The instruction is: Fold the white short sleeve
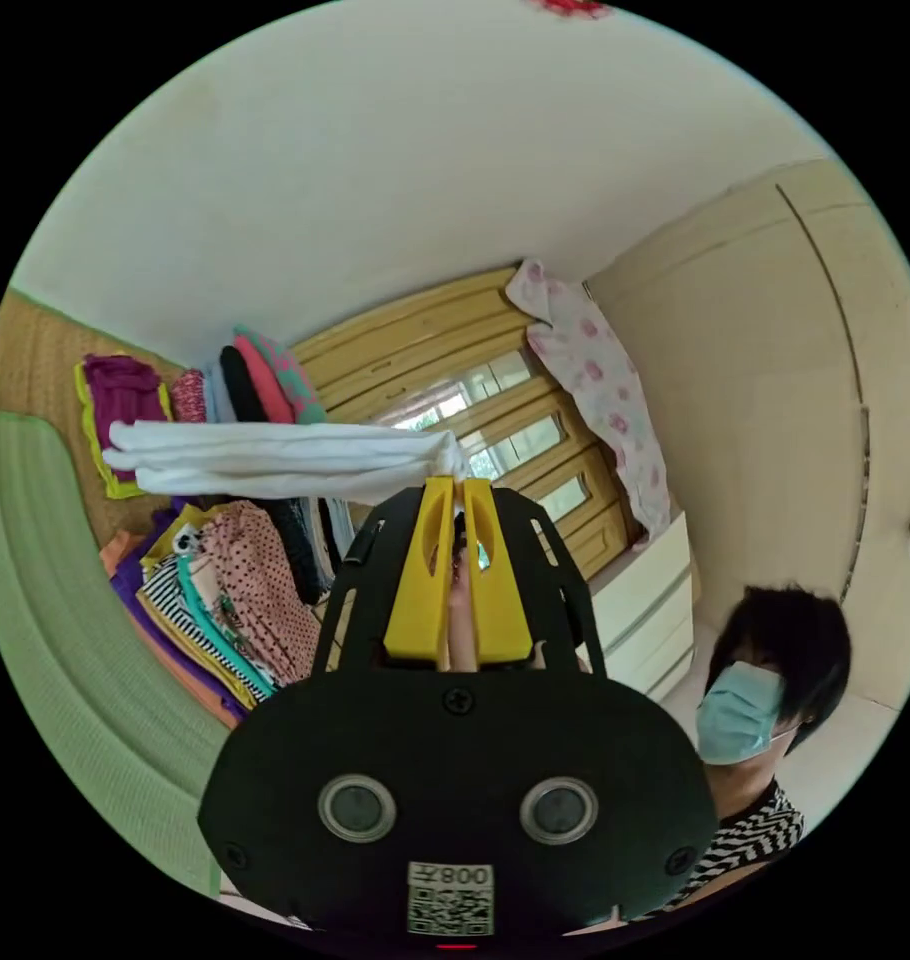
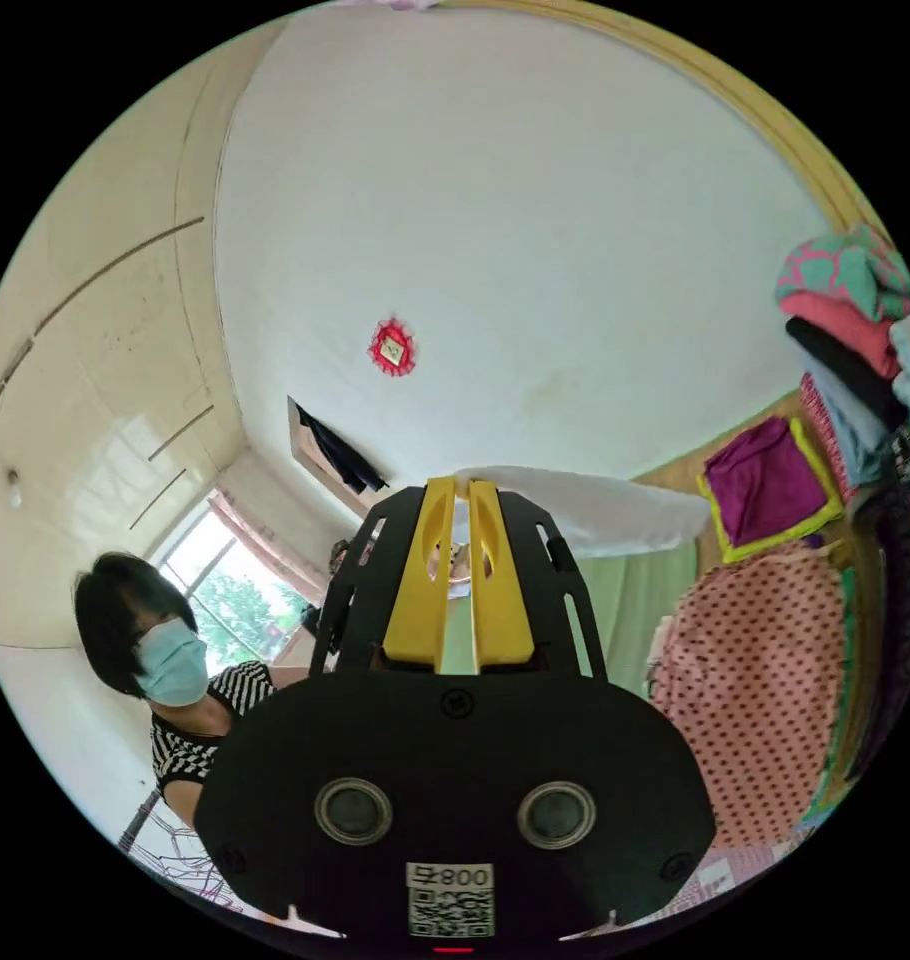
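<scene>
Pinched at one bunched end, the white short sleeve (image 1: 275, 460) is held clenched by the left gripper (image 1: 458, 487). Its soft folds are stretched toward centre left. The right gripper (image 2: 455, 490) is clamped on its other end (image 2: 595, 510), partly hidden.

The white shirt (image 1: 275, 458) is bunched into long soft folds, stretched out in the air and pinched at one end between yellow jaws. In the right gripper view the shirt (image 2: 595, 515) appears as a smooth white band, also gripped at its end.
</scene>
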`<state>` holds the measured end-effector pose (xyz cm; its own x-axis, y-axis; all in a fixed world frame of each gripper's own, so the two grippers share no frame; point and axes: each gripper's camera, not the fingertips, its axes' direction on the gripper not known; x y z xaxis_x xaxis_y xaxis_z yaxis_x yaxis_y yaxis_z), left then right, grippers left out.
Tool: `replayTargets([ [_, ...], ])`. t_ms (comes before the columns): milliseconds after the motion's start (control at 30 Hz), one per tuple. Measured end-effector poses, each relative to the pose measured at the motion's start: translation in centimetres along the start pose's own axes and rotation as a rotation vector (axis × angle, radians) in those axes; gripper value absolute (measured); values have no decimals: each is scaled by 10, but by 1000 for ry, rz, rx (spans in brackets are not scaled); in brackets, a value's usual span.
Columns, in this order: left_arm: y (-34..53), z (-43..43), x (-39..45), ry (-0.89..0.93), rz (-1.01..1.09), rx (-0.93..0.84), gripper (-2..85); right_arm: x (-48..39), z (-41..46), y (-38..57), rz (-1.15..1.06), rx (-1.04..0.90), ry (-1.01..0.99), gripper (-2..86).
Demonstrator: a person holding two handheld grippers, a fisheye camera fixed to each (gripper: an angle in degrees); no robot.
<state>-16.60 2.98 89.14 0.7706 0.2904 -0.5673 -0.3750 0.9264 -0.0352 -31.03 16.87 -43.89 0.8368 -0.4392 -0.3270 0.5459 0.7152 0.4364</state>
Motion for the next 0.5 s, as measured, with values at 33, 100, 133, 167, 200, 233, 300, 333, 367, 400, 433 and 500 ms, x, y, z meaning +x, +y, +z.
replayTargets([
  [33,11,36,-25,0,-2,-49,14,-1,-15,-2,0,9,26,19],
  [100,36,86,-70,-7,-26,-125,14,7,-71,6,51,48,115,20],
  [133,58,117,-104,-18,-63,-175,14,12,-83,11,73,56,128,20],
  [167,71,132,-124,-26,-86,-203,14,27,-107,25,134,70,151,20],
  [200,96,159,-161,-57,-125,-253,14,46,-129,41,215,84,170,20],
  [233,120,180,-198,-97,-177,-300,13,56,-139,50,257,91,180,20],
  [300,151,206,-244,-130,-228,-357,13,90,-171,82,423,101,234,20],
  [333,165,217,-265,-130,-233,-369,13,95,-176,88,443,106,228,20],
  [367,170,222,-273,-129,-225,-372,13,101,-186,95,459,127,186,20],
  [400,176,233,-284,-141,-191,-385,13,103,-196,98,461,155,154,20],
  [433,179,244,-290,-175,-137,-401,13,103,-200,97,459,160,145,20],
  [500,179,262,-293,-226,-35,-419,14,95,-215,83,439,149,141,20],
])
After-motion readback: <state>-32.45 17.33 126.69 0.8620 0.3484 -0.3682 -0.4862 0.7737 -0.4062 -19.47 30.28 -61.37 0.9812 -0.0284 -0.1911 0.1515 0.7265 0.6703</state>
